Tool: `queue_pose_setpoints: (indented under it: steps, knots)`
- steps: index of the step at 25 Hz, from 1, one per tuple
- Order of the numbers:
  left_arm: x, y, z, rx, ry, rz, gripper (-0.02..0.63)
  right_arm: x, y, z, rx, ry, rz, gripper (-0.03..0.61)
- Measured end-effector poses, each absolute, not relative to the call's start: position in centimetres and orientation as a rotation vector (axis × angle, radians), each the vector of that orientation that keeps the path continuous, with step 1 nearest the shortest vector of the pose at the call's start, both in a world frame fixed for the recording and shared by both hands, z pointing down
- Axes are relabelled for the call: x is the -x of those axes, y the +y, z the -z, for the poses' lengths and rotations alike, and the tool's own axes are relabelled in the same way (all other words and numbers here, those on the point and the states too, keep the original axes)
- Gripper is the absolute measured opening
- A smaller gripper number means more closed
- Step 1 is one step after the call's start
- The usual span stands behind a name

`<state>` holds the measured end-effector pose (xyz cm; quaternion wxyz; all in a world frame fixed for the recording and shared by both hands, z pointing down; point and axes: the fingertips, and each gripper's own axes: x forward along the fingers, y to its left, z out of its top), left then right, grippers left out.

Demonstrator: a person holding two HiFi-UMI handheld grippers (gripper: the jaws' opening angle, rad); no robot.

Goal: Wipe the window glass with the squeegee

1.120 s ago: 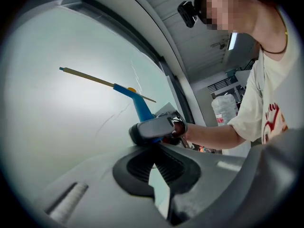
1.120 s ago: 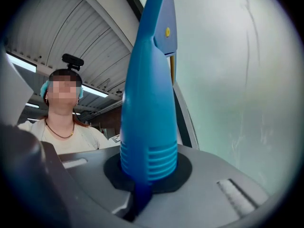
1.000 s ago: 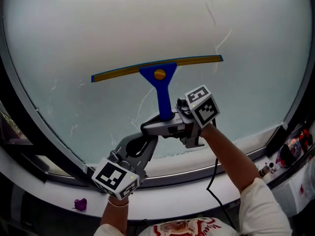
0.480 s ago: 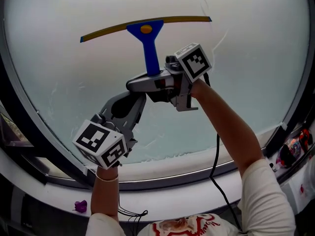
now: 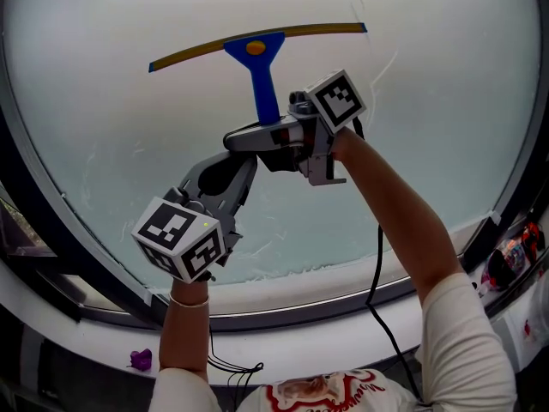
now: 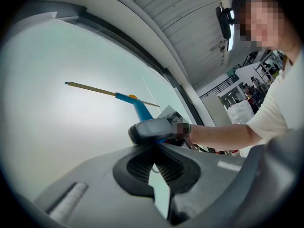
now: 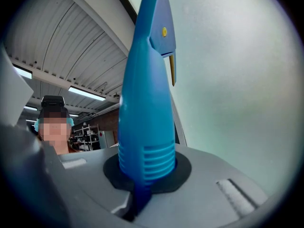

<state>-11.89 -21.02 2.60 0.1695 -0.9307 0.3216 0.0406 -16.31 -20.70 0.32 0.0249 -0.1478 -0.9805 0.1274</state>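
Observation:
The squeegee (image 5: 257, 50) has a blue handle and a long yellow-edged blade lying across the upper window glass (image 5: 111, 118). My right gripper (image 5: 273, 136) is shut on the lower end of the handle, which fills the right gripper view as a ribbed blue shaft (image 7: 145, 108) rising from the jaws (image 7: 147, 175). My left gripper (image 5: 233, 172) hangs just below and to the left of the right one, jaws together with nothing in them. In the left gripper view the squeegee (image 6: 137, 106) shows beyond the right gripper (image 6: 154, 129).
A dark curved window frame (image 5: 51, 221) borders the glass. Below it runs a white sill (image 5: 292, 350) with a small purple object (image 5: 140, 357) at the left. Small bottles and clutter (image 5: 513, 256) sit at the far right. A black cable (image 5: 375, 281) hangs from the right gripper.
Over the last second the squeegee went well up the glass with the right gripper. The left gripper rose with it. In the last half second little has shifted.

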Motion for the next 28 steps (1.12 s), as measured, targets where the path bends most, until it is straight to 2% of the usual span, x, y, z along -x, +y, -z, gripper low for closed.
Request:
queue_pose_setpoints:
  steps: [11,28]
  knots:
    - [12.0,-20.6,-2.2,2.682,0.903,-0.161,0.002,16.4,-20.2,0.1,0.433,-3.047,-0.401,0.026]
    - [12.1,-20.7,-6.2,2.716,0.929,-0.140,0.002,16.3,-21.2,-4.3,0.360,-3.094,-0.446,0.028]
